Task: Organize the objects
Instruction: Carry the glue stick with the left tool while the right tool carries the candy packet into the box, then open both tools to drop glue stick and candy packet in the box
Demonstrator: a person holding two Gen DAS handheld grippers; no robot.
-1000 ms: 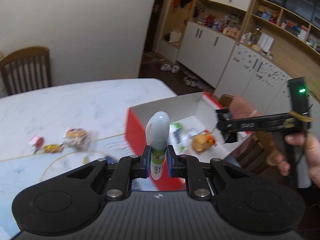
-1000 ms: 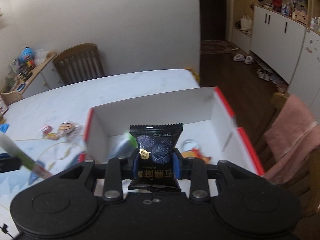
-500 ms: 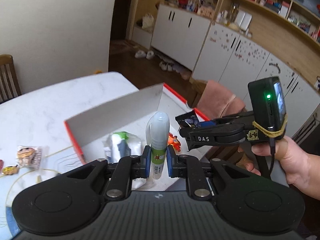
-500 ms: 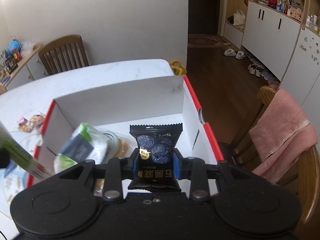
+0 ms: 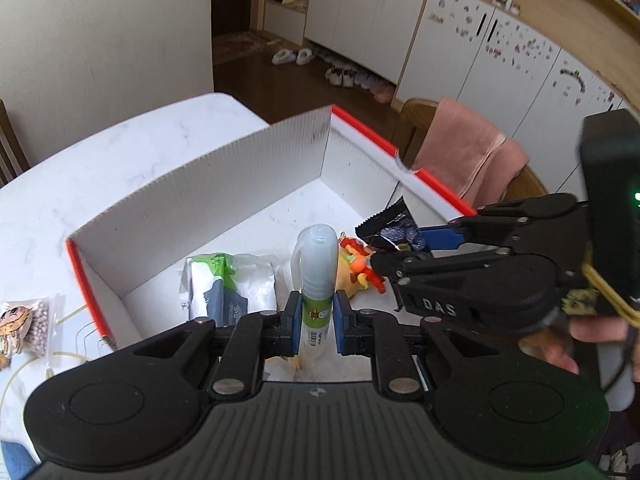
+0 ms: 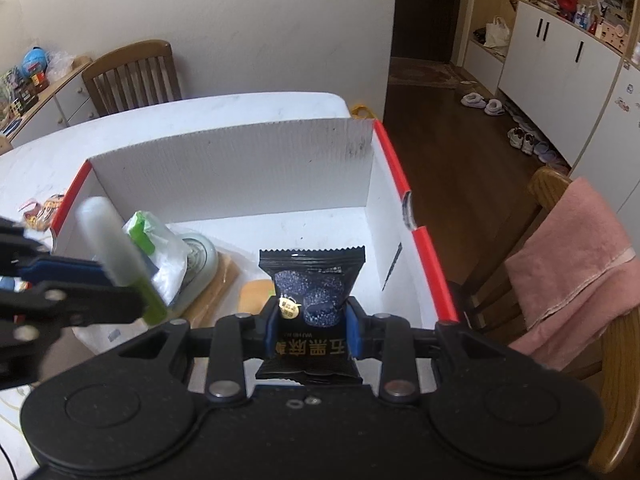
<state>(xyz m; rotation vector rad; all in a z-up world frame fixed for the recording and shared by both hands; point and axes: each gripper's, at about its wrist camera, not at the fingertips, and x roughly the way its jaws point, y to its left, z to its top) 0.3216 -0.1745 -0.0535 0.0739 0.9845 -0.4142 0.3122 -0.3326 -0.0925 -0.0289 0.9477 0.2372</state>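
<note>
Swinging in from over the desk (image 5: 120, 168), left gripper (image 5: 316, 316) now carries its glue stick (image 5: 317, 276) above the box (image 5: 224, 184) (right gripper (image 6: 312, 330) pinches a black snack packet (image 6: 312, 280)); both look ready to drop.

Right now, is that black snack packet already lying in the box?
Not yet. The black snack packet is clamped in the right gripper, held above the box.

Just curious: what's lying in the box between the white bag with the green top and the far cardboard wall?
Nothing: the box floor between the bag and far wall is bare, seen from the right wrist.
</note>
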